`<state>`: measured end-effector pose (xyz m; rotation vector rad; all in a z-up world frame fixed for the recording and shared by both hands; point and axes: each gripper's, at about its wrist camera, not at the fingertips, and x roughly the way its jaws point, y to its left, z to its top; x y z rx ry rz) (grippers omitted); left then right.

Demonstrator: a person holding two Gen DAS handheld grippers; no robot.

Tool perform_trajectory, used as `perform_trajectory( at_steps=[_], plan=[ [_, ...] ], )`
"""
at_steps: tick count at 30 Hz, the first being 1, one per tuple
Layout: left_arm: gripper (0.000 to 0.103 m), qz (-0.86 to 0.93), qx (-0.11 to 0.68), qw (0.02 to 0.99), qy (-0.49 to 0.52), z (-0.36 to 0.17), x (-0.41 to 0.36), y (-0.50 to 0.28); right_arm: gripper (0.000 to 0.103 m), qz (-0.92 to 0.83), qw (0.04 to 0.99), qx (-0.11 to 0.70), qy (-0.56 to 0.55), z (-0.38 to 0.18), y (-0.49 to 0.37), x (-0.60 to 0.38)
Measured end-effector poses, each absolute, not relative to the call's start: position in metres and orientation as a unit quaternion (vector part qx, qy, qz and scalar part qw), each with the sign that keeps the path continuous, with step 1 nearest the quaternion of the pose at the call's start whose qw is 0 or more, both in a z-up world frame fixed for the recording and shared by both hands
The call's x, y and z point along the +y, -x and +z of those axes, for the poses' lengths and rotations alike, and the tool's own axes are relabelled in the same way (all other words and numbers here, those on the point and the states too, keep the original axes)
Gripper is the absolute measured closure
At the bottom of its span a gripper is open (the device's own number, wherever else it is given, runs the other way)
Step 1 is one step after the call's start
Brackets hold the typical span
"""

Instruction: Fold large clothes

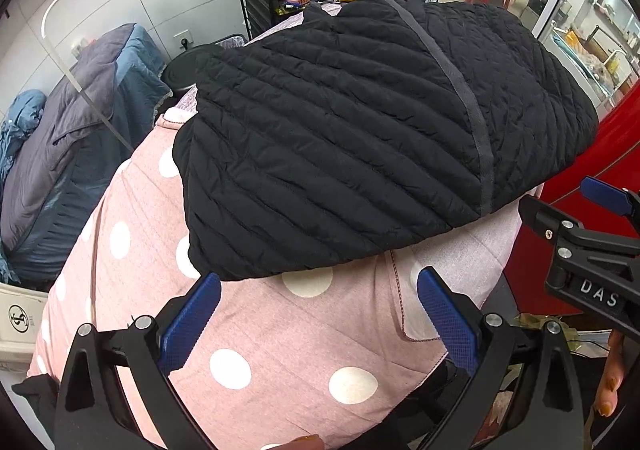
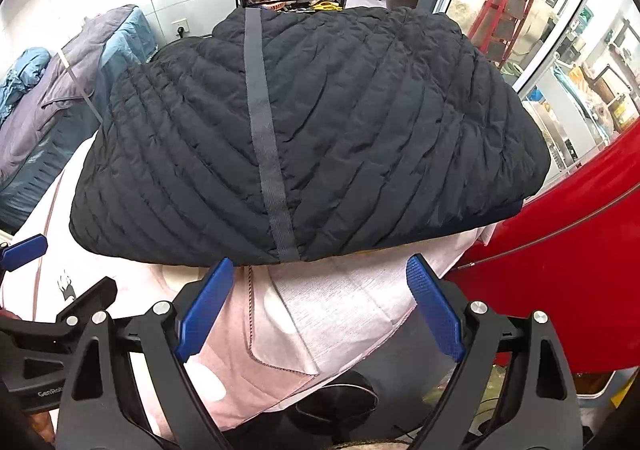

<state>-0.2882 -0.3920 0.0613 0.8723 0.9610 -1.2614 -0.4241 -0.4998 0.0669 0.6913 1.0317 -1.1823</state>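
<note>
Left wrist view first: the black quilted jacket [image 1: 360, 129] lies folded into a thick bundle on the pink spotted cover [image 1: 256, 338] that drapes the tabletop, a grey tape strip [image 1: 460, 81] running down its top face. From where I stand the bundle looks bulky and springy. To my eye the risk is that a puffy garment like this creeps open once nothing presses on it, so the top layer could slide or the fold lose its edges. Its right side sits close to the cover's edge beside the red panel [image 1: 592, 169], so a careless nudge there might push it off the side. The loose cover could also bunch or drag if a tool catches it instead of the jacket.

The left tool [image 1: 320, 314] hangs just short of the jacket's near edge, blue pads spread wide, released, nothing between them but bare pink cloth below. I cannot tell whether the left pad's tip brushes the hem.

In the right wrist view the right tool [image 2: 320, 298] is likewise spread wide and empty, poised just in front of the near edge of the jacket [image 2: 320, 137] where the grey strip ends, over a turned-back corner of the cover [image 2: 332, 314].
</note>
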Motion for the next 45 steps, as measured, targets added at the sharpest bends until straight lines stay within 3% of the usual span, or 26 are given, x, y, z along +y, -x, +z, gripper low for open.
perform_trajectory(
  at_steps=[45],
  plan=[
    [0.006,-0.559,0.389,0.637,-0.361,0.067,-0.402,0.285,0.016,-0.526,0.646,0.468,-0.295,0.065,0.414,-0.507]
  ],
)
